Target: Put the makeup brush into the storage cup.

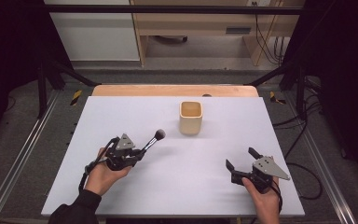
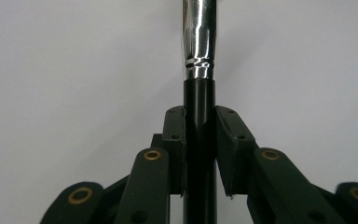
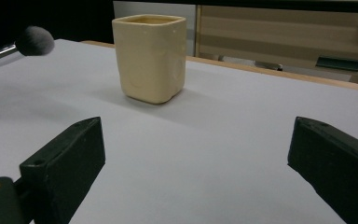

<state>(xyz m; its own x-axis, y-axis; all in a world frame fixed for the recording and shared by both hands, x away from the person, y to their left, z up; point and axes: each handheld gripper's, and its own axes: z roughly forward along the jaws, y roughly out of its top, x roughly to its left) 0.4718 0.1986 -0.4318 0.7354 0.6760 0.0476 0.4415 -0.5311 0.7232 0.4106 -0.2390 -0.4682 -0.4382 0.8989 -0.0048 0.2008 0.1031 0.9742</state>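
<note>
The left gripper [image 1: 142,150] pinches the makeup brush [image 1: 154,138] just left of the cream cup [image 1: 190,117], so, with the empty right gripper [image 1: 240,158] spread, I would tilt it handle-down before lowering.

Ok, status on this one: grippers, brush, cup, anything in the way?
Left gripper shut on makeup brush, bristles raised toward cup. Right gripper open, nothing between its jaws. Cup upright, apart from both. Table between brush and cup bare.
</note>
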